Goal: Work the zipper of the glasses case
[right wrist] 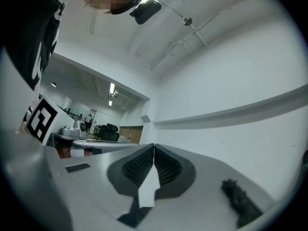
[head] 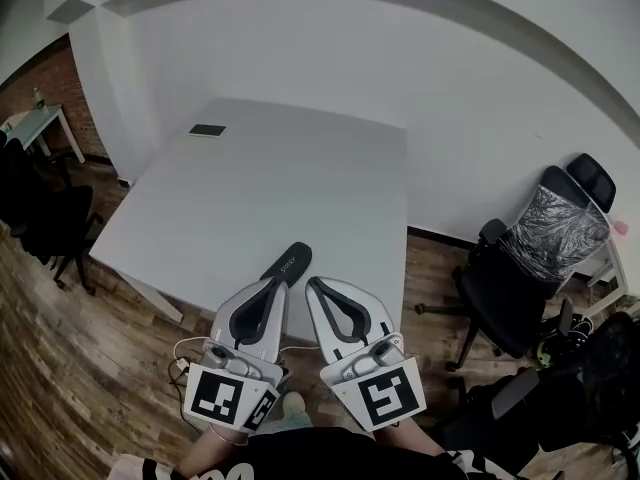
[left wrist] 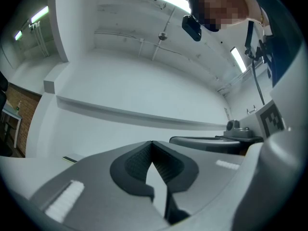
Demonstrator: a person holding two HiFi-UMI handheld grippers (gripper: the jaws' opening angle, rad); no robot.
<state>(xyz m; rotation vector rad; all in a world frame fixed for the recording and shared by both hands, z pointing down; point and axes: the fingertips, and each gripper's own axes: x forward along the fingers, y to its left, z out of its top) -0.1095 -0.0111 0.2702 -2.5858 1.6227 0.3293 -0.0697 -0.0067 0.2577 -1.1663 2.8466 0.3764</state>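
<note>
A black, oblong glasses case (head: 289, 263) lies near the front edge of the white table (head: 330, 198). My left gripper (head: 271, 282) is shut with nothing in it, its tips just behind the case's near end. Beside it, my right gripper (head: 312, 284) is also shut and empty, a little right of the case. In the left gripper view the jaws (left wrist: 152, 143) meet in a point, and the case is hidden from that view. The right gripper view shows its jaws (right wrist: 154, 146) closed, pointing slightly upward at the wall.
A flat dark slab (head: 207, 130) like a phone lies at the table's far left corner. Black office chairs (head: 530, 258) stand to the right on the wooden floor. A dark chair (head: 40, 218) and a small table (head: 35, 123) stand at the left.
</note>
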